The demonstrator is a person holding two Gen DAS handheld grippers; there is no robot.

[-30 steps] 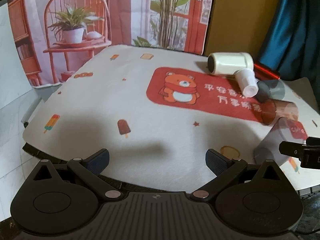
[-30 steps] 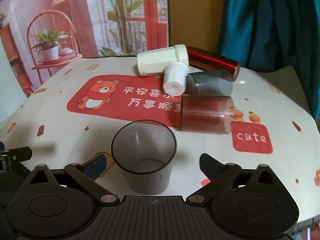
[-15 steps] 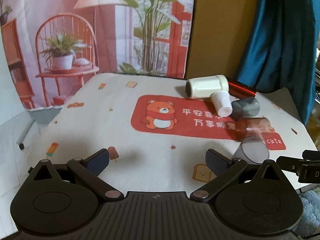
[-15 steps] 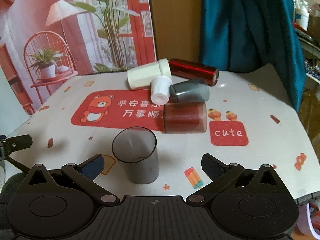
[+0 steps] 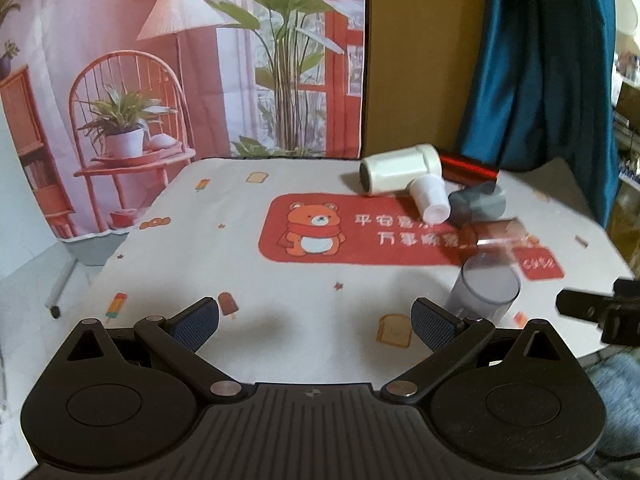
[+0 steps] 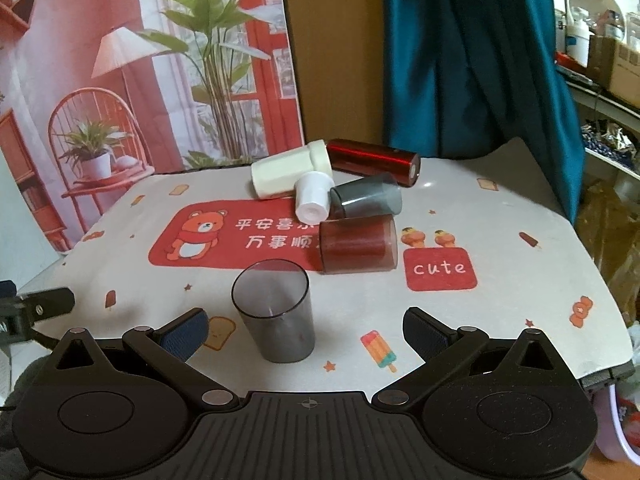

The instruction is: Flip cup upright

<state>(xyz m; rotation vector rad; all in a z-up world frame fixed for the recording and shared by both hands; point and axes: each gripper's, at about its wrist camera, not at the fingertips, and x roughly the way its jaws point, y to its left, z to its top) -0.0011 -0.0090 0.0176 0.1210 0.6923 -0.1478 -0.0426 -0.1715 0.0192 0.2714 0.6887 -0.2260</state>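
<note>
Grey cup upright (tongs apart).

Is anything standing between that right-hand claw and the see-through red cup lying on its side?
Yes. The upright smoky grey cup stands on the tablecloth just ahead of the open right gripper, toward its left finger. The red cup lies beyond it, slightly to the right.

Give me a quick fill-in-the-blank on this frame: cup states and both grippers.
1. The smoky grey cup nearest the right gripper stands ____.
2. The translucent red cup behind it lies on its ____.
3. The right gripper's jaws are ____, with nothing between them.
4. The left gripper holds ____.

Missing words: upright; side; open; nothing
</note>
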